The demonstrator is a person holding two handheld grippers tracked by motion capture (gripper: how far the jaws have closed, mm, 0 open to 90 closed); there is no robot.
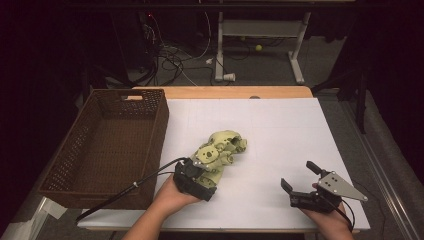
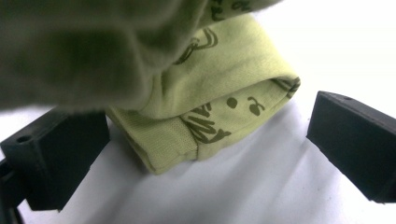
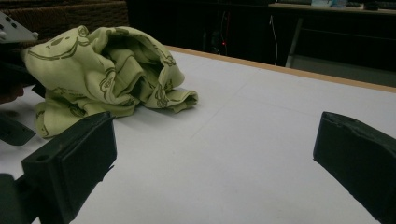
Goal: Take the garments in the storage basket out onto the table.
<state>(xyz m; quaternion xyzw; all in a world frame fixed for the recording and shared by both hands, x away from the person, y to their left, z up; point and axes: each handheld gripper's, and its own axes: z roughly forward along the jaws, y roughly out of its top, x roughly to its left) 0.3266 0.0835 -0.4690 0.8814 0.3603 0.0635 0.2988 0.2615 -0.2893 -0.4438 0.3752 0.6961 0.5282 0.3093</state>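
Left gripper (image 1: 206, 169): jaws spread, flanking a fold of the crumpled green garment (image 1: 222, 150) at mid-tabletop (image 1: 280, 125), not clamped. Right gripper (image 1: 297, 177): jaws spread, empty, well apart. Garment print: dark cartoon figures; lettering unreadable. Wicker basket (image 1: 107, 145) at left.

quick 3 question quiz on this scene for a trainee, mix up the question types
1. True or false: the left tongs are shut tight on the green cloth.
2. Multiple choice: the wicker basket stands A) at the table's left side, B) at its right side, C) on top of the cloth.
3. Fill in: the right tongs are open over the bare white ____, apart from the cloth.

Key
1. False: in the left gripper view the jaws stand wide apart, with a fold of the cloth between them.
2. A
3. table
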